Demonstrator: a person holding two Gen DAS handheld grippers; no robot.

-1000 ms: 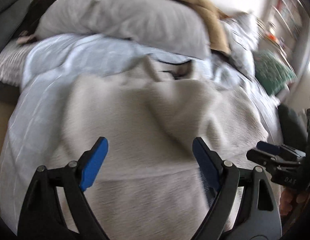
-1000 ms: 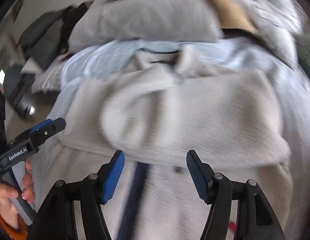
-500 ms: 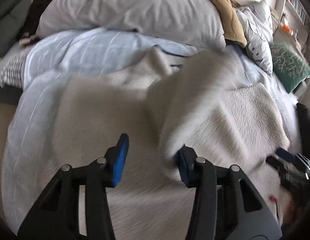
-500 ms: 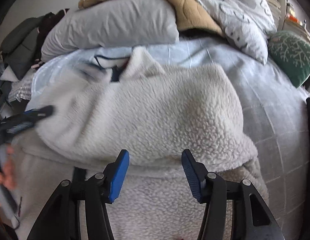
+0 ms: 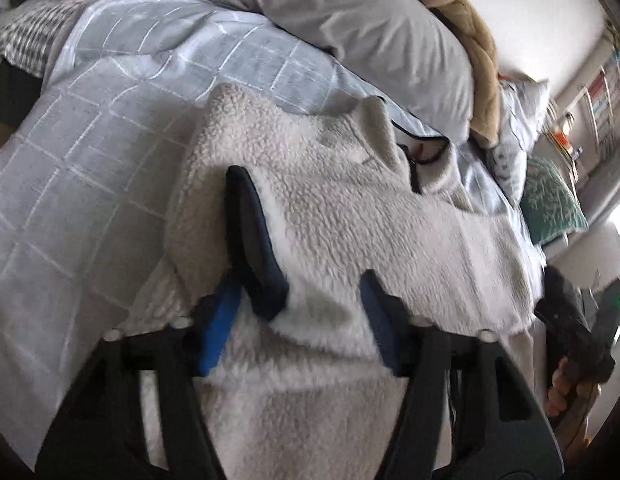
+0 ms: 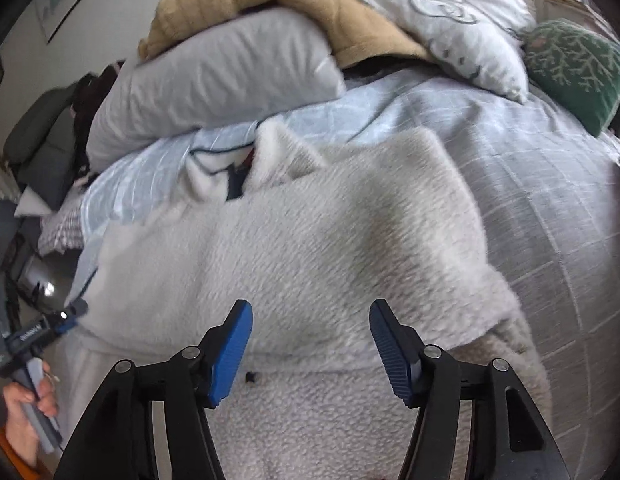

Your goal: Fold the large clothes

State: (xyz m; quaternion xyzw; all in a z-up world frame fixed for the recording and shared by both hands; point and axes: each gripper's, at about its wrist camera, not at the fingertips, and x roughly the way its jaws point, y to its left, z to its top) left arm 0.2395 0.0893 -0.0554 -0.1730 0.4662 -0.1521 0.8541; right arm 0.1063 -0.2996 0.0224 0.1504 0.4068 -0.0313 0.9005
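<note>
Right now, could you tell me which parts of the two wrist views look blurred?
Left wrist view: the cream fleece jacket is sharp and the left gripper smeared; right wrist view: the fleece is streaked and the right gripper crisp.

Bare duvet right of fleece passable; pillows (stacked) block far side.
</note>
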